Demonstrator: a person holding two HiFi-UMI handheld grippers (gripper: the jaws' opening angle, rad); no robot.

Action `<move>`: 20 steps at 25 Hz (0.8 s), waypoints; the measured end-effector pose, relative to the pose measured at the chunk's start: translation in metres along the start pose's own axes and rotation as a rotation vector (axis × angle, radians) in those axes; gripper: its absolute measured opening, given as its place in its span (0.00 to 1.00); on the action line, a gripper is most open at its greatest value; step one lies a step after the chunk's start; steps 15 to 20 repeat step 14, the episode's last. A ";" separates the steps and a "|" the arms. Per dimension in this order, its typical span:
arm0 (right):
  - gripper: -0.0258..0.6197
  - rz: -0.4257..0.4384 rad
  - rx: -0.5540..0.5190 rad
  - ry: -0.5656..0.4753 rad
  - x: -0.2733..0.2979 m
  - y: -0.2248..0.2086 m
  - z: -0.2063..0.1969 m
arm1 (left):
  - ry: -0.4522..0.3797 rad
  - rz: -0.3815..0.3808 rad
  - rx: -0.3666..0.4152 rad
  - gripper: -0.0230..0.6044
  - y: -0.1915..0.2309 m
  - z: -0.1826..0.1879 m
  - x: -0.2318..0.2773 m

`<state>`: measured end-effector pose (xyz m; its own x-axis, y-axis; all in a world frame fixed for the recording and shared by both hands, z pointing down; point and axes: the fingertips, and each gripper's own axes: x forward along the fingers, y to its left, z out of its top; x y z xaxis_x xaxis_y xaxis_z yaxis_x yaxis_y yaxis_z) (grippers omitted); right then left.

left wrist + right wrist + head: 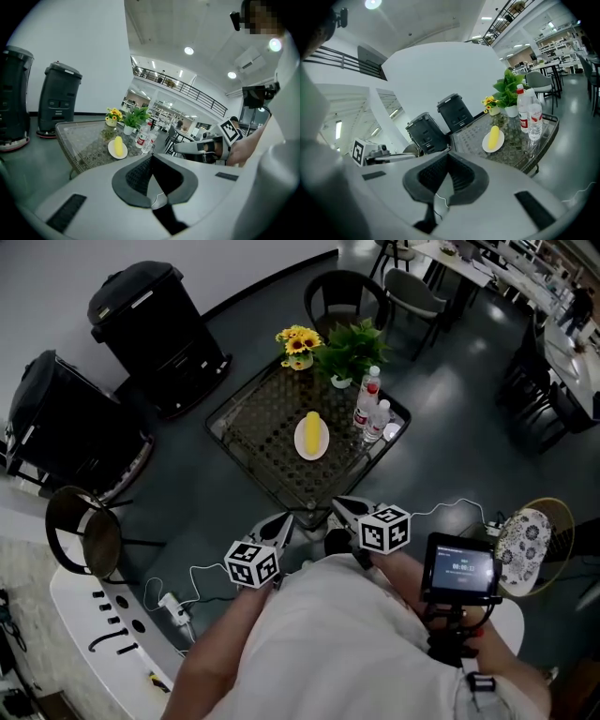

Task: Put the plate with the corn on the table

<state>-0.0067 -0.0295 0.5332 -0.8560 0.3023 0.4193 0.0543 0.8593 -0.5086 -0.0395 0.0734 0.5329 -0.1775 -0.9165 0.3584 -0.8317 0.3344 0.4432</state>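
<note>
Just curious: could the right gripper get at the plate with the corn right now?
Probably yes: nothing stands between the right gripper and the plate; the bottles stand off to one side. The jaws are shut, though.

Dark glossy floor [450,418], white wall [47,277], dark chairs [343,294], lit ceiling lights [189,50].

Head view overhead — shares table [262,427] w/ gripper views.
</note>
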 end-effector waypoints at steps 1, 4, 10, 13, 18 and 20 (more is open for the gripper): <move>0.05 0.003 0.000 -0.003 0.004 0.002 -0.001 | 0.000 0.005 -0.001 0.05 0.005 0.000 -0.003; 0.05 0.024 -0.010 -0.004 0.013 0.013 0.000 | -0.009 0.025 -0.003 0.05 0.014 0.004 -0.011; 0.05 0.019 -0.026 0.013 0.002 0.013 -0.002 | -0.002 0.023 -0.024 0.05 0.008 -0.005 -0.004; 0.05 0.019 -0.037 0.014 0.011 0.009 0.004 | -0.011 0.030 -0.023 0.05 0.016 0.000 0.002; 0.05 0.020 -0.042 0.014 0.015 0.008 0.007 | -0.015 0.033 -0.022 0.05 0.020 0.003 0.004; 0.05 0.020 -0.042 0.014 0.015 0.008 0.007 | -0.015 0.033 -0.022 0.05 0.020 0.003 0.004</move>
